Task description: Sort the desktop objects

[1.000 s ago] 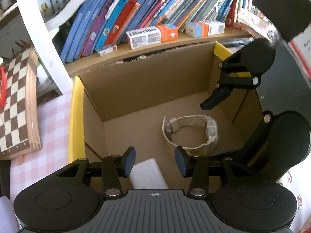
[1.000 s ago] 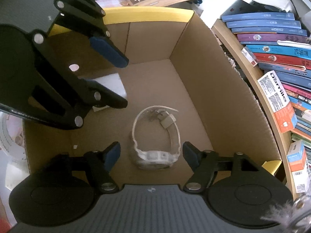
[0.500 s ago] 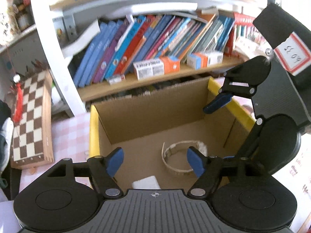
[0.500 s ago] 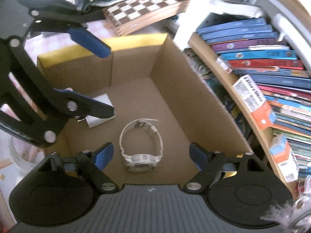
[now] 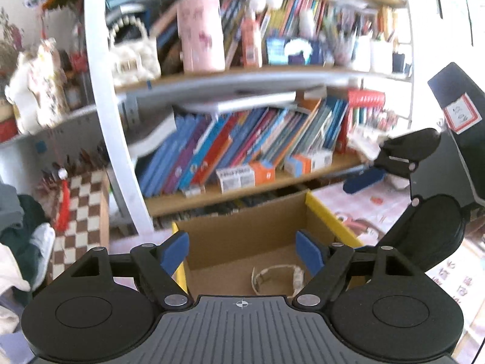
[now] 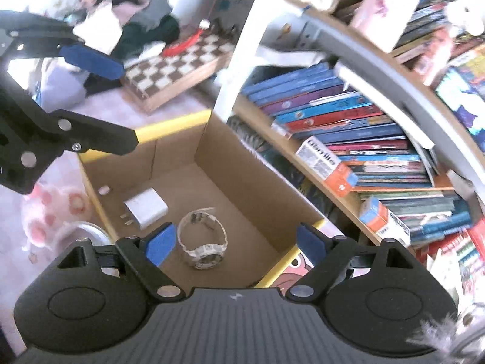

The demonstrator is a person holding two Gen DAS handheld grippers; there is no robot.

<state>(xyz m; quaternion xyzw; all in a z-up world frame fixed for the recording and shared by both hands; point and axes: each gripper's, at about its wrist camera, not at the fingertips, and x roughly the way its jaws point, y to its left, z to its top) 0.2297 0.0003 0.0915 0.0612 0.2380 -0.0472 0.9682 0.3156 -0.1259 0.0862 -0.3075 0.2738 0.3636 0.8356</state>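
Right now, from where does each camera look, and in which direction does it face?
Left wrist: sits on the left tool, above the cardboard box, facing the bookshelf; its open fingers and the right tool show.
Right wrist: sits on the right tool, looking down into the box at the white watch and white charger; its open fingers and the left tool show.
Shared: box, watch, bookshelf, chessboard.
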